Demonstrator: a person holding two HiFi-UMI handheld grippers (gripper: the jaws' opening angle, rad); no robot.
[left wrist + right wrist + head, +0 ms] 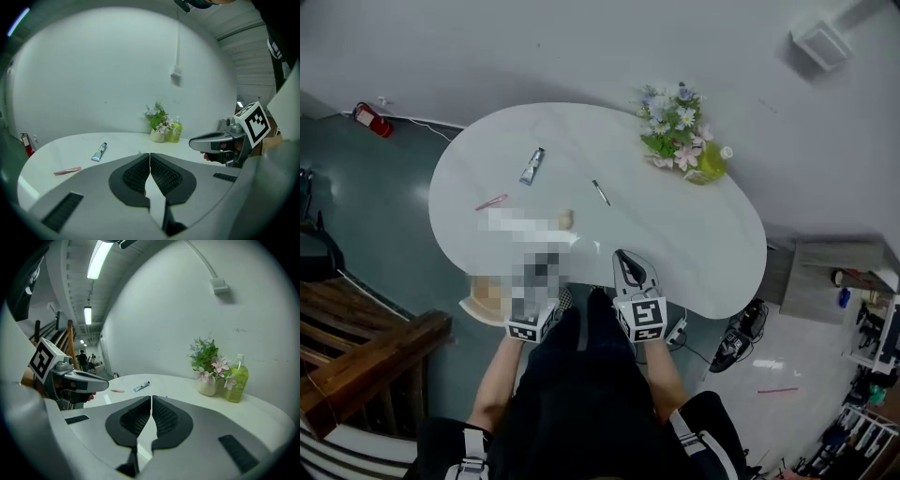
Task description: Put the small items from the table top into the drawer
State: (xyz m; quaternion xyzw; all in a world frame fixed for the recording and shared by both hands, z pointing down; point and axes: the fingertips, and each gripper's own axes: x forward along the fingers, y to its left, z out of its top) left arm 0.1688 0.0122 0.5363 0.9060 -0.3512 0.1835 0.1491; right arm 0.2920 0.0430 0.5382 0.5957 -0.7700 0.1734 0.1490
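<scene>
1. Step in hand: the approach. No pick has been made and all the small items lie on the white rounded table top [703, 234].
2. Left gripper [150, 159]: tongs pressed together with nothing between the pads. It hangs over the near rim at 7 o'clock.
3. Right gripper [152, 399]: the same, fully closed and empty, over the near rim at 6 o'clock.
4. Items, clock read from table centre with 6 toward the person:
   - silver-and-blue squeeze tube [532, 166] at 10
   - thin pink stick [491, 202] at 9
   - slim dark pen [600, 192] near centre
   - small beige lump [566, 218] at 8, nearest the tongs
5. A pot of pale flowers [675, 127] and a yellow-green plastic bottle [712, 164] stand together at 2. Probably not for stowing.
6. A pale tray-like shape [486, 298] under the rim at 7 looks like the drawer pulled out. It is partly hidden, so not certain.
7. Next move, as I judge it: open one pair of tongs, reach the beige lump or the pen, and nip low against the table top, since every item lies flat.
</scene>
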